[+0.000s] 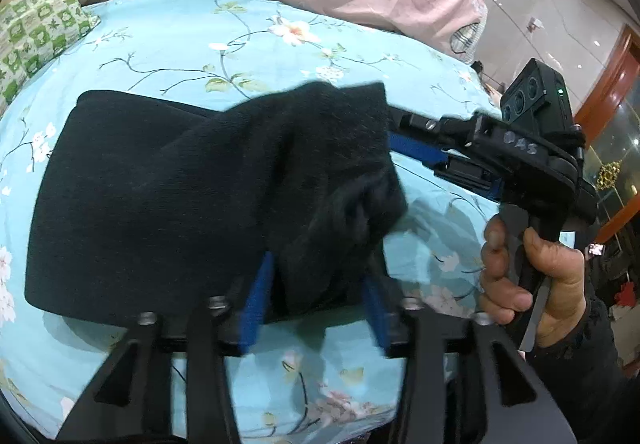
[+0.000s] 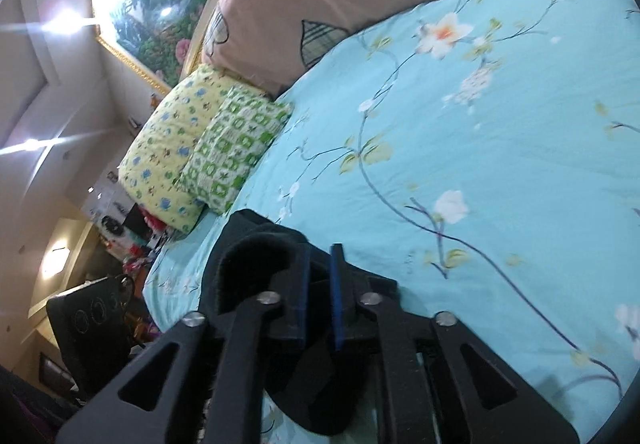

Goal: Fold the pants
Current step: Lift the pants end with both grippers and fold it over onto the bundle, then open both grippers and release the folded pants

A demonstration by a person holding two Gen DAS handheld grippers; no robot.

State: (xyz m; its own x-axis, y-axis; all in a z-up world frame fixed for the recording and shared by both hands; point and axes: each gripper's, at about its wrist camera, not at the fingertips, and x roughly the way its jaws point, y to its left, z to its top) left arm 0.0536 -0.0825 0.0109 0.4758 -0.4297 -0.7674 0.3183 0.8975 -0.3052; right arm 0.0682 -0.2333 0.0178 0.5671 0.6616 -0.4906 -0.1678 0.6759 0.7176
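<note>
A: Where are the pants (image 1: 160, 184) now?

B: On the bed (image 1: 180, 44), lying on the blue flowered sheet, already doubled into a dark block. One flap at the right end is raised and not yet flat.

A: And the left tool (image 1: 316, 308)?

B: Its jaws stand wide, with a fold of cloth hanging between the blue pads but not pinched. I'd judge it is letting the flap drop onto the stack.

A: The right tool (image 2: 320, 296)?

B: Narrower, jaws partly apart. In its own view black cloth lies under and beside the pads; no clear pinch. From the left view it reaches in from the right, a hand (image 1: 532, 280) on its grip, at the flap's far corner.

A: Why both at that end?

B: Probably to lay the last fold square.
</note>
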